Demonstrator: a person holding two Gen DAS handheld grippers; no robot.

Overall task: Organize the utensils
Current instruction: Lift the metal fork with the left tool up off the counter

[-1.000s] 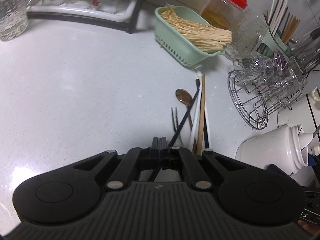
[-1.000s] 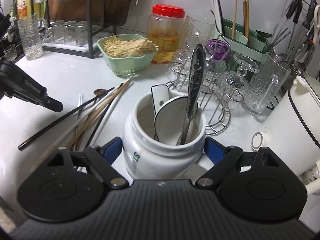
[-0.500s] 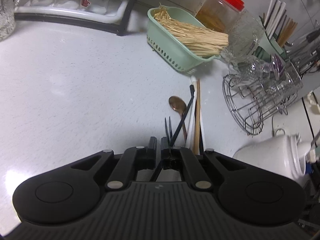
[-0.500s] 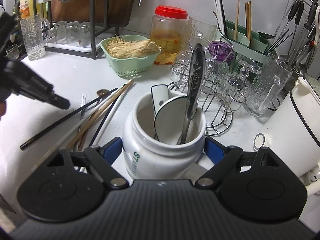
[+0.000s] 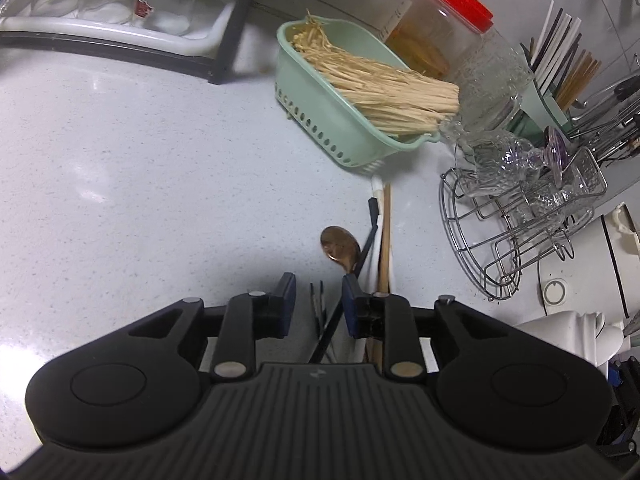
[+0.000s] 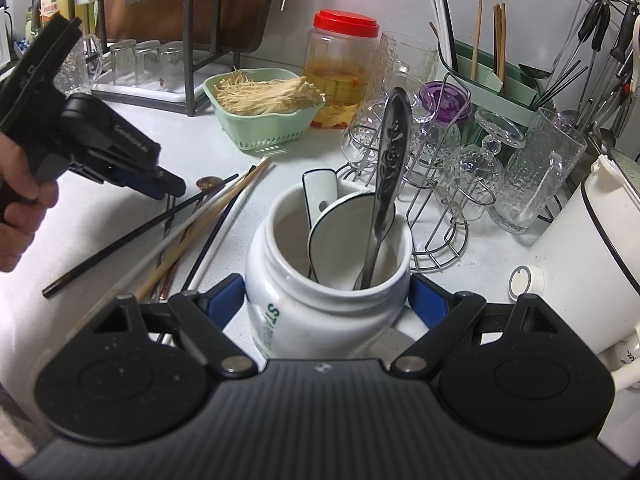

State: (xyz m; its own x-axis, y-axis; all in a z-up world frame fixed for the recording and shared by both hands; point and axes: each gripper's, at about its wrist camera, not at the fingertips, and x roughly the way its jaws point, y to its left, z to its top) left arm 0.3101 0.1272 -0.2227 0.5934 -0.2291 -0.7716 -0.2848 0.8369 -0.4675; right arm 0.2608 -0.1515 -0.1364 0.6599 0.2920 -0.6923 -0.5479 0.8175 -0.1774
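Note:
Loose utensils lie in a pile on the counter: a black chopstick [image 5: 370, 220], a white chopstick [image 5: 378, 192], a wooden chopstick [image 5: 385, 248], a bronze spoon [image 5: 339, 243] and dark fork tines [image 5: 318, 296]. My left gripper [image 5: 318, 302] hovers low over them, its jaws opening, with the fork tines and the black chopstick between the blue pads but not pressed. It also shows in the right wrist view, left gripper [image 6: 162, 186], held by a hand [image 6: 16, 200]. My right gripper [image 6: 326, 300] is shut on a white jar [image 6: 280, 276] that holds a metal spoon [image 6: 390, 152] and a white ceramic spoon [image 6: 320, 190].
A green basket of enoki mushrooms [image 6: 260, 100] and a red-lidded jar [image 6: 340, 64] stand behind the pile. A wire rack with glassware [image 6: 440, 168] and a green chopstick holder [image 6: 484, 68] are at the right, beside a white kettle [image 6: 580, 240]. A dish rack [image 5: 120, 32] stands far left.
The left gripper has moved forward and down over the utensil pile, and its jaws have gone from shut to parted. The right gripper and jar have stayed still.

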